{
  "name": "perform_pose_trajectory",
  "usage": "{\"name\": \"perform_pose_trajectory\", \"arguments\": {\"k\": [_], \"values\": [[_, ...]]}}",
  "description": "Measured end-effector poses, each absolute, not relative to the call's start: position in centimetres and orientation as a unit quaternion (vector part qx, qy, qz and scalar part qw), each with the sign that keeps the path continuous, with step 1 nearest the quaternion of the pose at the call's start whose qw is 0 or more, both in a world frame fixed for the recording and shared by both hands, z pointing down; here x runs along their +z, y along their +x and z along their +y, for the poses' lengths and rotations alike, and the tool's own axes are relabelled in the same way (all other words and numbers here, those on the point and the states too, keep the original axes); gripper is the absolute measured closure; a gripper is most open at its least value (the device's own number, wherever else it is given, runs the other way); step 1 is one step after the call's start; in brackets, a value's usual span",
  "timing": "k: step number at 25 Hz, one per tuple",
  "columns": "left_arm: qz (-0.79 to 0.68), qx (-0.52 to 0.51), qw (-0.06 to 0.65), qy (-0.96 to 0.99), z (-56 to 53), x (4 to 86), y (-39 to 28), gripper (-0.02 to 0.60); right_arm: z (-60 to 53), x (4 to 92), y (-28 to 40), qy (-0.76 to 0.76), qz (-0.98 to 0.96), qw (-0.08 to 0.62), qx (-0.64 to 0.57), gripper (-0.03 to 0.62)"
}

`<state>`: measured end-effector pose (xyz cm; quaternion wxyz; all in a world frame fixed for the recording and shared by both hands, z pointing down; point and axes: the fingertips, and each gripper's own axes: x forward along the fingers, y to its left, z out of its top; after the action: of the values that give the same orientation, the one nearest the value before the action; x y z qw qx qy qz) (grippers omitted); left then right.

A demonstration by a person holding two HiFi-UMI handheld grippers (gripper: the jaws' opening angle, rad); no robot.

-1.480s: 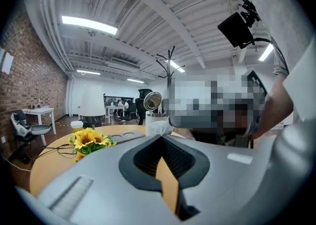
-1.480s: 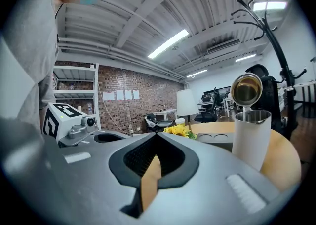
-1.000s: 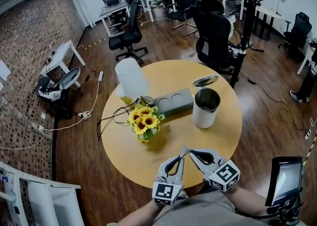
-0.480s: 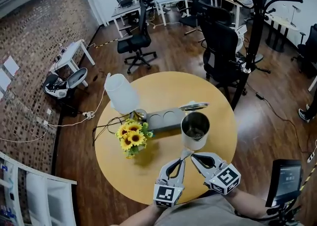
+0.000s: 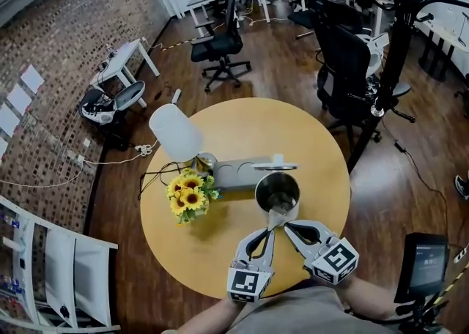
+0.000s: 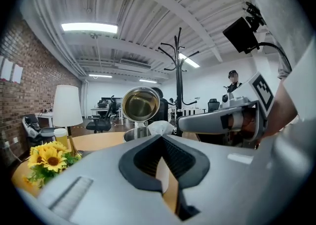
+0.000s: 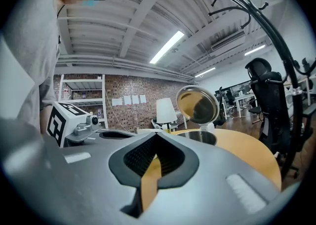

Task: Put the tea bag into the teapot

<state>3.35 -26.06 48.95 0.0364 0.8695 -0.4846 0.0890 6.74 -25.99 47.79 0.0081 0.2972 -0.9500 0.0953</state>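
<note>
- Fingers of left gripper [image 5: 270, 232] clench the tea bag [image 5: 275, 217] at the near rim of the teapot [image 5: 277, 195]; right gripper [image 5: 286, 226] fingers pressed shut alongside.
- Its lid [image 5: 275, 167] stands raised; sunflowers [image 5: 187, 197] well left.

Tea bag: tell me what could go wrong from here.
1. The tea bag is pinched only at the very tips of the left gripper, so it may slip out short of the mouth of the teapot.
2. The lid stands open at the far rim; overshooting could knock it shut.
</note>
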Motion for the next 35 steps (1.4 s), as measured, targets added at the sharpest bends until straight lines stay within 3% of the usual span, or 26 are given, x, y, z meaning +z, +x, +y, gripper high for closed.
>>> {"name": "perform_pose_trajectory", "arguments": {"k": [14, 26, 35], "values": [[-0.471, 0.106, 0.008, 0.876, -29.1, 48.3, 3.2, 0.578, -28.4, 46.4, 7.4, 0.303, -0.95, -0.003, 0.078, 0.599], [-0.367, 0.301, -0.019, 0.88, -34.8, 51.9, 3.6, 0.578, -31.6, 47.4, 8.7, 0.32, -0.943, -0.013, 0.091, 0.599], [-0.258, 0.436, -0.096, 0.857, -36.4, 53.8, 5.5, 0.578, -33.1, 48.5, 10.1, 0.339, -0.934, -0.035, 0.11, 0.599]]}}
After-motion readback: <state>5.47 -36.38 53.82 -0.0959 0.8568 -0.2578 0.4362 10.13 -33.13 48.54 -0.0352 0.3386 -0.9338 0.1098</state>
